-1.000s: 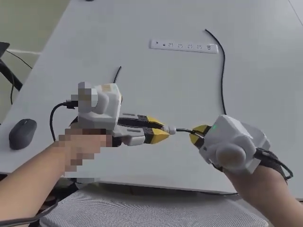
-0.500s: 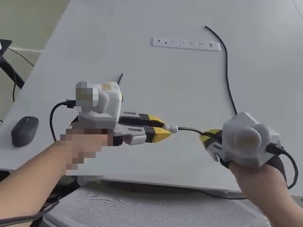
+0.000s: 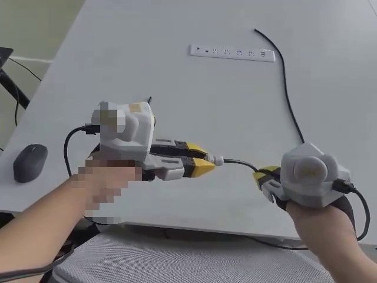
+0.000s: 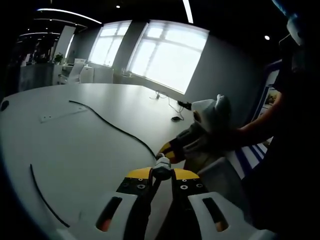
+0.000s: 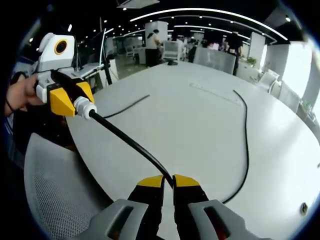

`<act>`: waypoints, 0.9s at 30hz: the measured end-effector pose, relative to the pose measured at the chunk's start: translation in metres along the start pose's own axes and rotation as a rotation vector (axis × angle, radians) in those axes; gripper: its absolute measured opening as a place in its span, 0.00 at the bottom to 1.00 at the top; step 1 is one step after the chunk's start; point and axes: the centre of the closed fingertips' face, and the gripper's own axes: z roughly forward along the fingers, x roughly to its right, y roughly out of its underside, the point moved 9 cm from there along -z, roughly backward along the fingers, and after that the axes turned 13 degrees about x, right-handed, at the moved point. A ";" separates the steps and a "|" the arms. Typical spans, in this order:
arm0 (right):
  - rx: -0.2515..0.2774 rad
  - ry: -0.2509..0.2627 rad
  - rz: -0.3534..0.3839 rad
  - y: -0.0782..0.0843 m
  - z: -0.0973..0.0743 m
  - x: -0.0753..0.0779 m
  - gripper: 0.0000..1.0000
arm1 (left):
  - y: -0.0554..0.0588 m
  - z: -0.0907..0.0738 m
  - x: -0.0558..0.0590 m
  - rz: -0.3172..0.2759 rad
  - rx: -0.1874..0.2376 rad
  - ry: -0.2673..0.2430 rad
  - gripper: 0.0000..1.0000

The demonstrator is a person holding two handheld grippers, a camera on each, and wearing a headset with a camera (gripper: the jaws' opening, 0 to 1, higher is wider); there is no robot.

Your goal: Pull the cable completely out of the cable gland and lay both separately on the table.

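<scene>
We see the left gripper [image 3: 203,164] clamped on the white cable gland [image 5: 86,109], held in the air over the near part of the table [image 3: 177,76]. The black cable [image 5: 131,143] runs from the gland to the right gripper [image 5: 168,180], whose jaws pinch it. How much cable sits inside the gland is hidden, and we cannot make out its end beyond the right gripper's jaws.

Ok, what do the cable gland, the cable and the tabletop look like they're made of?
The cable gland looks like moulded plastic: white, smooth, stepped collar. The cable has a black matte sheath, likely rubber or PVC; it bends softly. The tabletop is pale grey, matte: laminate or painted board, can't tell which.
</scene>
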 end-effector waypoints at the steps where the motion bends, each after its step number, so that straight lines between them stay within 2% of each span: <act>1: 0.001 -0.003 -0.004 0.000 0.000 0.000 0.01 | 0.000 0.000 0.000 -0.001 0.000 0.000 0.15; 6: 0.006 -0.009 -0.061 0.000 0.000 -0.001 0.01 | -0.001 0.001 -0.001 -0.003 0.000 -0.001 0.15; 8: 0.012 -0.015 -0.114 -0.002 -0.001 -0.001 0.01 | -0.002 0.000 -0.002 -0.006 0.002 -0.003 0.15; 15: 0.034 -0.026 -0.209 -0.010 -0.004 -0.003 0.02 | -0.004 -0.005 -0.007 -0.006 0.011 -0.022 0.15; 19: 0.097 -0.091 -0.296 -0.024 -0.009 -0.011 0.07 | -0.006 -0.005 -0.009 -0.004 0.015 -0.029 0.15; 21: 0.088 -0.134 -0.316 -0.031 -0.012 -0.019 0.14 | -0.006 -0.005 -0.008 -0.003 0.014 -0.029 0.15; 22: 0.111 -0.157 -0.349 -0.037 -0.012 -0.024 0.17 | -0.006 -0.004 -0.009 -0.002 0.015 -0.028 0.15; 24: 0.131 -0.171 -0.410 -0.046 -0.013 -0.030 0.18 | -0.006 -0.003 -0.009 0.001 0.012 -0.027 0.15; 27: 0.140 -0.186 -0.454 -0.057 -0.012 -0.040 0.17 | -0.006 -0.002 -0.008 0.003 0.008 -0.024 0.15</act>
